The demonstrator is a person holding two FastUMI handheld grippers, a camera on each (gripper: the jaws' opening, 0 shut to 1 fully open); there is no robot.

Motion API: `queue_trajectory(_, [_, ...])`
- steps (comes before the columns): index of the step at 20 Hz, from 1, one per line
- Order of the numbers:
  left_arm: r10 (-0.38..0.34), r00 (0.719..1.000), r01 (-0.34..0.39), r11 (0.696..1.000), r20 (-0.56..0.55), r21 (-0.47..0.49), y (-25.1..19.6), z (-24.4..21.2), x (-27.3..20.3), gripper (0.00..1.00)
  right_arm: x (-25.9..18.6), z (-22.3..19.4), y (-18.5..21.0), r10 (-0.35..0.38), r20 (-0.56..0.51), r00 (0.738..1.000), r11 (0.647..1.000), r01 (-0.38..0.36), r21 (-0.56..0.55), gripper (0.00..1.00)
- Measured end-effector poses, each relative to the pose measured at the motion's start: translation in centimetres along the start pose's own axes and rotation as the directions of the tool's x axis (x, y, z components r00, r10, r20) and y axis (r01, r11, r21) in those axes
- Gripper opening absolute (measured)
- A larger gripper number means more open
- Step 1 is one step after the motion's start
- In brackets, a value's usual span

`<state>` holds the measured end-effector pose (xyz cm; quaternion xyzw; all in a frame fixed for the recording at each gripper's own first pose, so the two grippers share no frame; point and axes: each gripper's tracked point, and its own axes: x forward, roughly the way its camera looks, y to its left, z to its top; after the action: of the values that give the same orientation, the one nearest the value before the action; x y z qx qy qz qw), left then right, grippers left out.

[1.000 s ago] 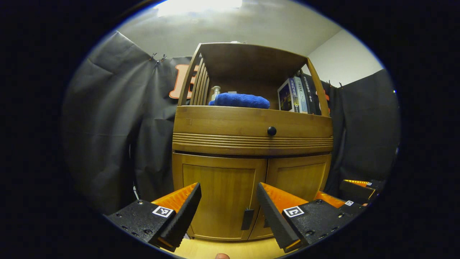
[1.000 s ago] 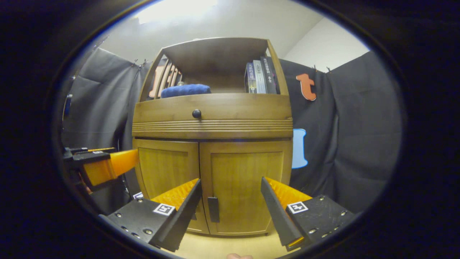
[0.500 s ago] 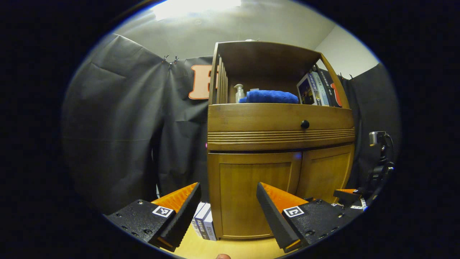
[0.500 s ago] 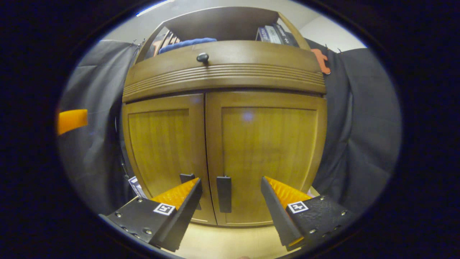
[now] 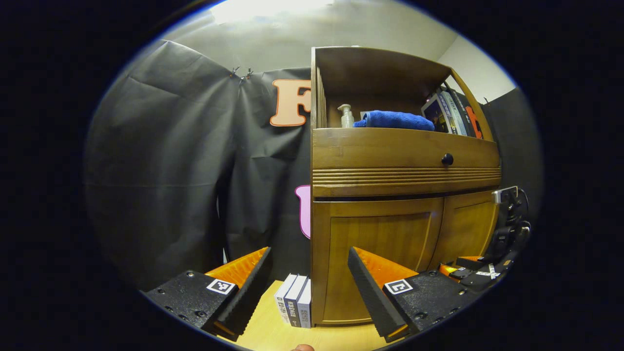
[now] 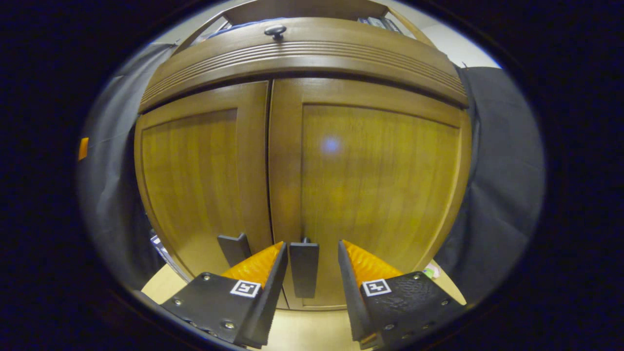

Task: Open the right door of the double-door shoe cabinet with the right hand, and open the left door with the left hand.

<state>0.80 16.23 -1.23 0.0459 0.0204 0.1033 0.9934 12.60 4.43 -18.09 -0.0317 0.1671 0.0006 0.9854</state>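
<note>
The place was a recording booth dressed as a home corner: black cloth [image 5: 170, 161] pinned up as walls stood behind a wooden shoe cabinet [image 5: 404, 195] on a pale wooden floor [image 5: 273, 334]. Household items sat on its open shelf, a folded blue towel [image 5: 395, 120], a pump bottle [image 5: 346, 116] and books [image 5: 446, 114]. A camera on a stand [image 5: 507, 214] stood beside the cabinet.

Pale wooden floor [image 5: 273, 336]; shoe cabinet [image 5: 404, 161] and books [image 5: 294, 307] stand on it
</note>
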Motion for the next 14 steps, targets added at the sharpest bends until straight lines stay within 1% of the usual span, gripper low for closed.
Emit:
queue_trajectory(1, [-0.006,1.0,0.006,1.0,-0.004,-0.001,0.1,-0.2,0.2,0.92,1.0,-0.1,0.3,0.001,-0.001,1.0,1.0,-0.001,0.007,0.61])
queue_trajectory(2, [-0.009,1.0,0.009,1.0,-0.006,-0.004,0.2,-0.4,0.4,0.92,1.1,-0.3,0.7,-0.001,-0.008,1.0,1.0,0.001,0.007,0.49])
queue_trajectory(3, [-0.013,1.0,0.013,1.0,-0.01,-0.01,0.2,-0.6,0.6,0.95,1.8,0.1,1.0,-0.008,-0.009,1.0,1.0,0.008,0.003,0.36])
queue_trajectory(4, [-0.014,1.0,0.014,1.0,-0.016,-0.017,0.3,-0.8,0.8,0.95,1.7,0.0,0.9,-0.012,-0.019,1.0,1.0,0.012,0.003,0.34])
queue_trajectory(5, [-0.014,1.0,0.013,1.0,-0.023,-0.023,0.4,-1.1,0.8,0.96,1.7,0.2,1.1,-0.024,0.0,1.0,1.0,0.024,0.02,0.36])
queue_trajectory(6, [-0.013,0.999,0.012,0.999,-0.029,-0.03,0.4,-1.2,0.9,0.96,1.6,-0.2,0.9,-0.034,-0.009,0.999,0.999,0.034,0.019,0.32])
queue_trajectory(7, [-0.012,0.999,0.011,0.999,-0.034,-0.036,0.5,-1.5,0.9,0.96,1.6,0.1,0.9,-0.043,0.002,0.999,0.999,0.043,0.019,0.35])
queue_trajectory(8, [-0.013,0.999,0.011,0.999,-0.038,-0.042,0.5,-1.6,1.0,0.92,1.5,-0.2,0.9,-0.05,-0.005,0.999,0.999,0.05,0.018,0.32])
queue_trajectory(9, [-0.015,0.999,0.014,0.999,-0.041,-0.048,0.5,-1.7,0.9,0.92,1.3,-0.1,0.8,-0.055,-0.001,0.998,0.998,0.055,0.02,0.31])
queue_trajectory(10, [-0.018,0.999,0.016,0.999,-0.043,-0.052,0.3,-1.8,0.8,0.92,1.1,-0.3,0.7,-0.061,-0.003,0.998,0.998,0.061,0.024,0.27])
queue_trajectory(11, [-0.021,0.999,0.018,0.998,-0.044,-0.055,0.4,-1.8,0.8,0.92,0.9,-0.2,0.7,-0.066,0.0,0.998,0.997,0.066,0.029,0.31])
queue_trajectory(13, [-0.024,0.999,0.021,0.998,-0.039,-0.064,0.3,-1.8,0.6,0.92,0.2,-0.4,0.4,-0.072,0.004,0.997,0.997,0.072,0.034,0.31])
queue_trajectory(14, [-0.027,0.999,0.024,0.997,-0.035,-0.068,0.3,-1.6,0.6,0.99,-0.2,-0.5,0.3,-0.073,0.006,0.997,0.997,0.073,0.037,0.31])
